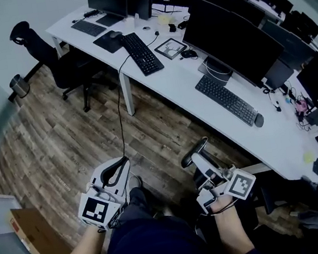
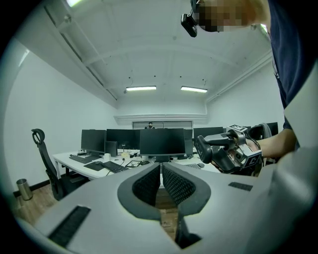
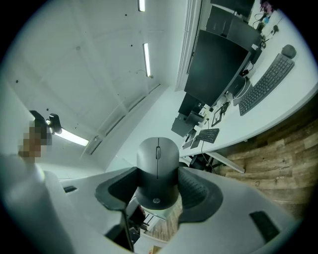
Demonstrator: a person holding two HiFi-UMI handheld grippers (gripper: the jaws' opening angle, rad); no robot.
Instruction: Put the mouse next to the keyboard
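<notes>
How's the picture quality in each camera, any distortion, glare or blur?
Head view: dim, darkened corners, desk bowed. Left gripper view: fisheye circle, bright ceiling lights, left tool close and soft. Right gripper view: fisheye, tilted, mouse sharp.

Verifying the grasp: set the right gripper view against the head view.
Right gripper view only: the mouse face-on, clamped in the right gripper; a ceiling light. Head view only: the left gripper, a cardboard box, a bin. Both: the desk, keyboard and monitor.
</notes>
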